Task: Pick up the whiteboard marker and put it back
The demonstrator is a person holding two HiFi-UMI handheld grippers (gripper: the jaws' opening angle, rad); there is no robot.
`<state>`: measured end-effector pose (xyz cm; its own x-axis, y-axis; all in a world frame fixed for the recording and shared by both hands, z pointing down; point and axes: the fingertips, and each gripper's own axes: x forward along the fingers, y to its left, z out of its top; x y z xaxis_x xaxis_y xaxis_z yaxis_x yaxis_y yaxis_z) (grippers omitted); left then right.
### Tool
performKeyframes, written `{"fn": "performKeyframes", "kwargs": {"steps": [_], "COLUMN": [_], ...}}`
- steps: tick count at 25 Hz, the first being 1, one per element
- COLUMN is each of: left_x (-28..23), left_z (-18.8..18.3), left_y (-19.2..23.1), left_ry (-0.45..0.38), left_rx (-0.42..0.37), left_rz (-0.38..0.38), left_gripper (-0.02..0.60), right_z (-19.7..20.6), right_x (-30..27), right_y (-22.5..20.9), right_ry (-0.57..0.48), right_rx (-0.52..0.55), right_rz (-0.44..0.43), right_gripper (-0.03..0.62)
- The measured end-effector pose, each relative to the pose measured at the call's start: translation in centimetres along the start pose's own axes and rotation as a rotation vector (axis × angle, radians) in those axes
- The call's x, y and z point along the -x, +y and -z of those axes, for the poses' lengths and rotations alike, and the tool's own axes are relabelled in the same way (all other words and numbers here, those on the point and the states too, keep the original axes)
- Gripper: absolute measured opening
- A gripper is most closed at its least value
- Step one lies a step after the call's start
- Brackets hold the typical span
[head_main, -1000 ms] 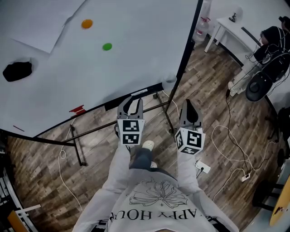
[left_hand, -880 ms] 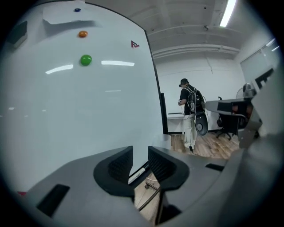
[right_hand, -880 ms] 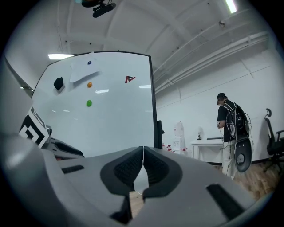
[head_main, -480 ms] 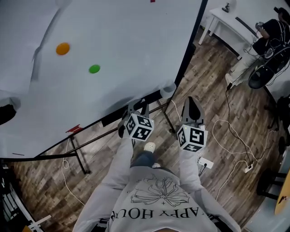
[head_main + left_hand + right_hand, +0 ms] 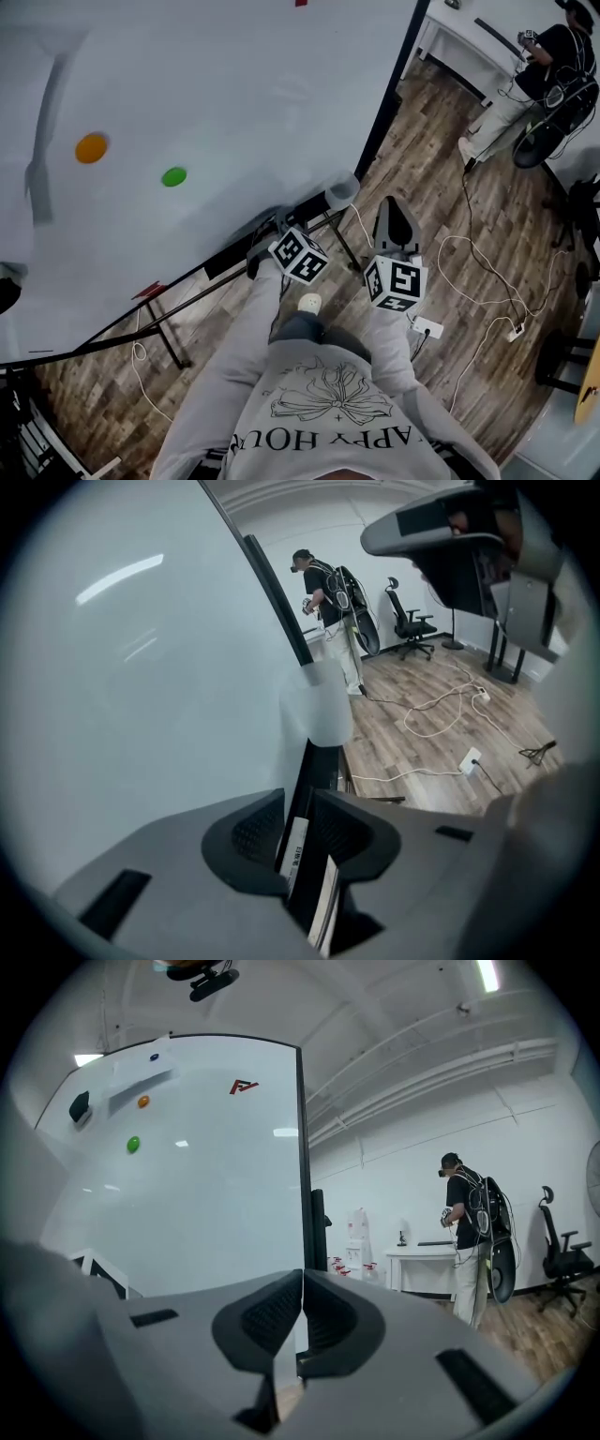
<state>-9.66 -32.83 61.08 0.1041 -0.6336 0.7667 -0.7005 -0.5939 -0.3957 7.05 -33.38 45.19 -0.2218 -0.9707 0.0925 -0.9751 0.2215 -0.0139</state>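
The whiteboard marker [image 5: 293, 848], dark with a white label, stands between the pads of my left gripper [image 5: 298, 841] and fills the narrow gap. The jaws have just been opening a little with the marker still between them. This gripper [image 5: 268, 232] points down at the black tray [image 5: 228, 259] along the whiteboard's [image 5: 234, 84] lower edge. In the head view the marker itself is hidden by the gripper. My right gripper [image 5: 392, 210] hovers to the right over the floor, pointing level past the board's edge [image 5: 301, 1166]. Its jaws [image 5: 301, 1312] are shut with nothing between them.
A translucent cup [image 5: 342, 187] sits at the board's lower right corner. Orange [image 5: 91, 147] and green [image 5: 173, 175] magnets stick to the board. Cables and a power strip [image 5: 427, 326] lie on the wood floor. A person [image 5: 525, 56] stands by a white table at the far right.
My left gripper has dropped and rolled, its marker cube now tilted, ending close against the board's tray. The right gripper has shifted only slightly.
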Motion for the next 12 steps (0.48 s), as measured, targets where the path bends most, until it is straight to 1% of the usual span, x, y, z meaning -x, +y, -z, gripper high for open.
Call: {"fn": "performKeyframes", "kwargs": {"steps": [5, 8, 12], "left_x": [-2.1, -2.6, -3.3], "left_z": [0.4, 0.4, 1.2], "left_y": [-0.9, -0.8, -0.7], "left_ry": [0.069, 0.094, 0.153], "left_rx": [-0.041, -0.058, -0.084], "left_rz": [0.025, 0.005, -0.023], "left_gripper": [0.104, 0.104, 0.109], "right_z": [0.4, 0.7, 1.0], "right_x": [-0.4, -0.6, -0.9], "right_y": [-1.0, -1.3, -1.7], "right_ry": [0.007, 0.018, 0.035], "right_rx": [-0.005, -0.004, 0.003], "right_rz": [0.022, 0.022, 0.004], "right_gripper": [0.003, 0.003, 0.003]}}
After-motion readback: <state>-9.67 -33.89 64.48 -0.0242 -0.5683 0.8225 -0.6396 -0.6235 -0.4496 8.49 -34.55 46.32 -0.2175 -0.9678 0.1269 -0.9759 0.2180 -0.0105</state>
